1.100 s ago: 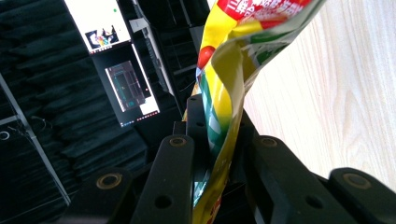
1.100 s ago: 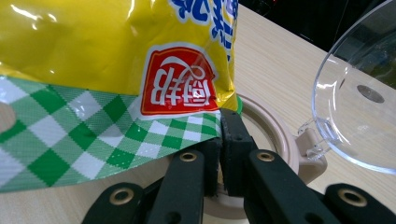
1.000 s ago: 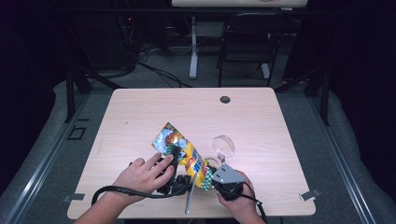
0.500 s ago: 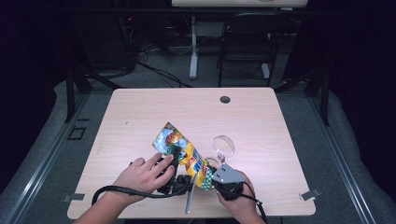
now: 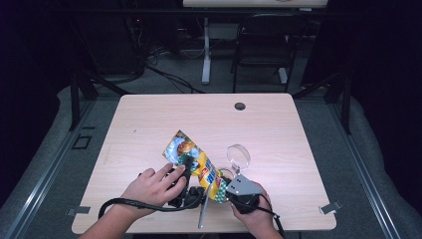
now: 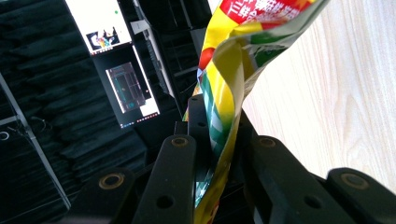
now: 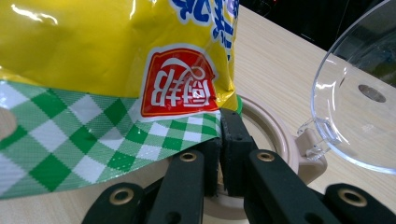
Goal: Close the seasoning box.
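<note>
On the table [image 5: 149,119], the snack bag [image 5: 196,162] hides most of a beige container [image 7: 280,135] with its clear lid [image 5: 238,154] flipped up, while the left gripper [image 5: 188,172] and right gripper [image 5: 226,188], low at the near edge, each pinch the bag's edge tight.

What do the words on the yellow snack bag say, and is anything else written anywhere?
Snack bag, red badge: white characters, seen upside down, not legible.
Snack bag, blue characters at its top edge: cut off, unreadable.
Snack bag, red band: white lettering, too cropped and blurred to read.
Screens in the background: too small to read.
</note>
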{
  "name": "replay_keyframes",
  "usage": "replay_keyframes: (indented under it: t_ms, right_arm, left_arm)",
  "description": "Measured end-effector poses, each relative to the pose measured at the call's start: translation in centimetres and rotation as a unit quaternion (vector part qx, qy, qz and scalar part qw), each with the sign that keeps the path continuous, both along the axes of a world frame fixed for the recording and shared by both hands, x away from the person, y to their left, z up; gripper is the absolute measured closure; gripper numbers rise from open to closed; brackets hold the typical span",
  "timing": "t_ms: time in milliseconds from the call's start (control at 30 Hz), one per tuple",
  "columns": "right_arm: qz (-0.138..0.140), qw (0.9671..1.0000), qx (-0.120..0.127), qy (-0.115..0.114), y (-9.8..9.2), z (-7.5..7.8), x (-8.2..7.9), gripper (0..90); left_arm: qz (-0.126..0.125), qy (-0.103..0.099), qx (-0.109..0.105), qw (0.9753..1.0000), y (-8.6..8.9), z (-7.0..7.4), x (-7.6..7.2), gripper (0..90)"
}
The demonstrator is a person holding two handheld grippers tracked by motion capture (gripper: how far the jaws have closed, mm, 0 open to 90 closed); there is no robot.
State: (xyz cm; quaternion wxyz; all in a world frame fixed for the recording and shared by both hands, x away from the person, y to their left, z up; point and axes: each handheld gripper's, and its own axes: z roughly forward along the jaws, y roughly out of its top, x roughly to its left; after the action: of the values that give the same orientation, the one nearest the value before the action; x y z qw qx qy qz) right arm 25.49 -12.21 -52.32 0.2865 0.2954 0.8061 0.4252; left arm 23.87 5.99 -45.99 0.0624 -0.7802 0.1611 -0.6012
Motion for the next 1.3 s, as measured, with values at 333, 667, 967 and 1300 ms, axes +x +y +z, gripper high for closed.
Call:
replay_keyframes:
  t_ms: [333, 667, 967, 1300]
  right_arm:
    - [0.001, 1.0000, 0.001, 0.000, 0.0, 0.1, -0.1, 87.1]
    - [0.002, 1.0000, 0.003, 0.000, -0.1, 0.3, -0.4, 87.1]
    - [0.004, 1.0000, 0.006, 0.001, 0.0, 0.4, -0.7, 87.1]
    - [0.008, 0.9999, 0.009, 0.001, 0.3, 0.7, -1.1, 87.1]
  left_arm:
    - [0.001, 0.004, 0.002, 1.0000, -0.1, 0.2, -0.1, 85.0]
    - [-0.003, -0.002, 0.001, 1.0000, -0.1, 0.5, -0.3, 85.4]
    - [0.000, 0.005, 0.005, 1.0000, -0.1, 0.7, -0.6, 85.7]
    - [-0.001, 0.002, 0.008, 1.0000, 0.1, 1.3, -0.9, 85.9]
